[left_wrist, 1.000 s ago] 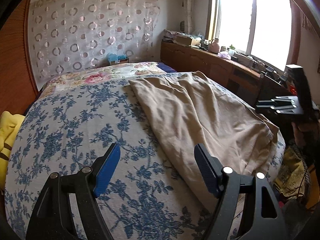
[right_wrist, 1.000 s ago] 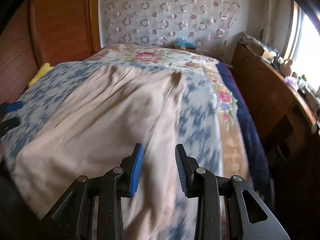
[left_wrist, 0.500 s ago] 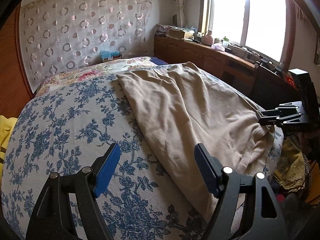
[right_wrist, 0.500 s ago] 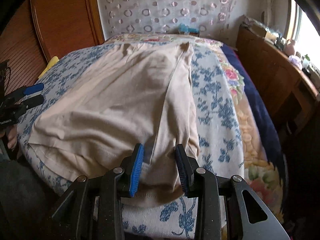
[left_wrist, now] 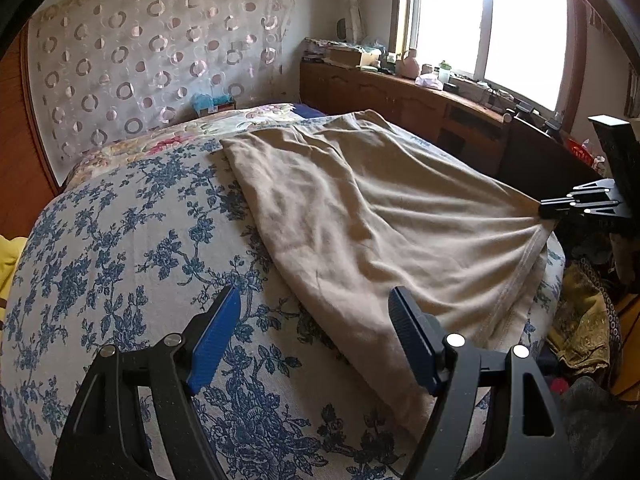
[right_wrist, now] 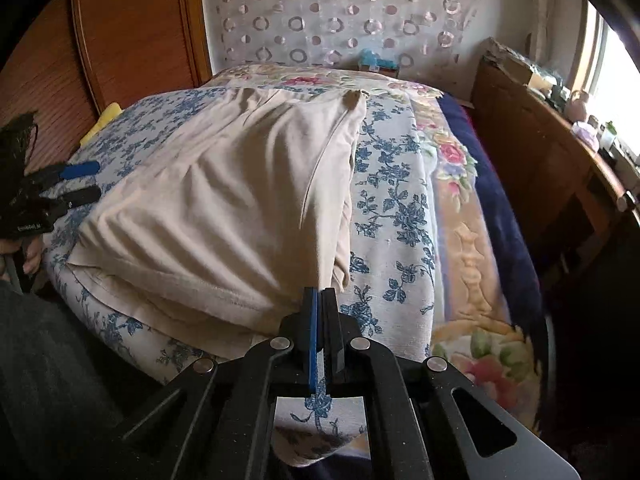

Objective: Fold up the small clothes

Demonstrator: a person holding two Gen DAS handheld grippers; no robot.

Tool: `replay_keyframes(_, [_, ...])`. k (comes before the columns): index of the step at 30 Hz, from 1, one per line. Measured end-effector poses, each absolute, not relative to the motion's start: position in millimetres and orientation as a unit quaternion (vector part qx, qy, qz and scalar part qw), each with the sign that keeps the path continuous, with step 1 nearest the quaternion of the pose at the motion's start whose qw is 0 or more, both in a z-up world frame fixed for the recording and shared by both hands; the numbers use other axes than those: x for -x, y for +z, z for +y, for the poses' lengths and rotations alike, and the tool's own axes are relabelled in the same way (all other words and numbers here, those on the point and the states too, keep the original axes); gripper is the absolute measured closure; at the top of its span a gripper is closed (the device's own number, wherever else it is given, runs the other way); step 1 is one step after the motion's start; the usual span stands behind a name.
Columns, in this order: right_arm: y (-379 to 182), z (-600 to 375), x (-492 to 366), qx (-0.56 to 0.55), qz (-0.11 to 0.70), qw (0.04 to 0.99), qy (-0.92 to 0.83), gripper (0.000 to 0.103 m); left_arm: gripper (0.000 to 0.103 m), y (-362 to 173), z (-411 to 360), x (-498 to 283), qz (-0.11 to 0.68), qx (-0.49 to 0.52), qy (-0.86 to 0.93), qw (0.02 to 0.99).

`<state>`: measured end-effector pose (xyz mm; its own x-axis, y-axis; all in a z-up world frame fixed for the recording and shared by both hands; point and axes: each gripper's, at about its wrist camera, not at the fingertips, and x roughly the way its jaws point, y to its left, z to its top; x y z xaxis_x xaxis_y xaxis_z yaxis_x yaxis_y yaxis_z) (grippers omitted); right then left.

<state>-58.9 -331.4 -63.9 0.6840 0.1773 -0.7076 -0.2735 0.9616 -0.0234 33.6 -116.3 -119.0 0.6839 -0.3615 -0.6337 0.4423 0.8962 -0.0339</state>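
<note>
A beige garment (left_wrist: 360, 216) lies spread on a bed with a blue floral cover (left_wrist: 120, 248); it also shows in the right wrist view (right_wrist: 240, 200). My left gripper (left_wrist: 314, 340) is open, hovering just above the bed beside the garment's near left corner. It shows at the left of the right wrist view (right_wrist: 76, 184). My right gripper (right_wrist: 320, 296) is shut on the garment's near right hem corner, pulling the cloth taut. It shows at the right in the left wrist view (left_wrist: 560, 204).
A wooden headboard (right_wrist: 132, 32) and patterned curtain (left_wrist: 152, 64) stand at the bed's far end. A wooden sideboard (left_wrist: 420, 100) with clutter runs under the window. A yellow cloth (left_wrist: 10, 264) lies at the bed's left. Clothes (left_wrist: 580, 320) are piled on the floor at right.
My right gripper has closed on the garment's hem corner; it was open around it half a second ago. My left gripper has come a little nearer the garment's left corner.
</note>
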Motion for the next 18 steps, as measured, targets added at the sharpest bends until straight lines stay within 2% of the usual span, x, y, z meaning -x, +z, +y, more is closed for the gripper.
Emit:
replay_keyframes(6, [-64,-327,60,0.06,0.37,0.919,0.12,0.101,0.026,-123,-118,-33,0.338,-0.064,-0.22,0.913])
replay_keyframes(8, [-64,-325,59,0.057,0.364,0.922,0.121,0.098,0.026,-124,-119,-33,0.34,-0.066,-0.22,0.912])
replay_keyframes(12, [-72,-327,52,0.04,0.359,0.925,0.119,0.064,0.026,-125,-119,-32,0.344,-0.066,-0.223,0.91])
replay_keyframes(15, [-82,-329,46,0.035,0.365,0.923,0.115,0.058,0.026,-125,-119,-31,0.345,-0.066,-0.223,0.91])
replay_keyframes(18, [-91,-332,40,0.031,0.374,0.919,0.121,0.058,0.026,-125,-116,-28,0.339,-0.061,-0.229,0.91])
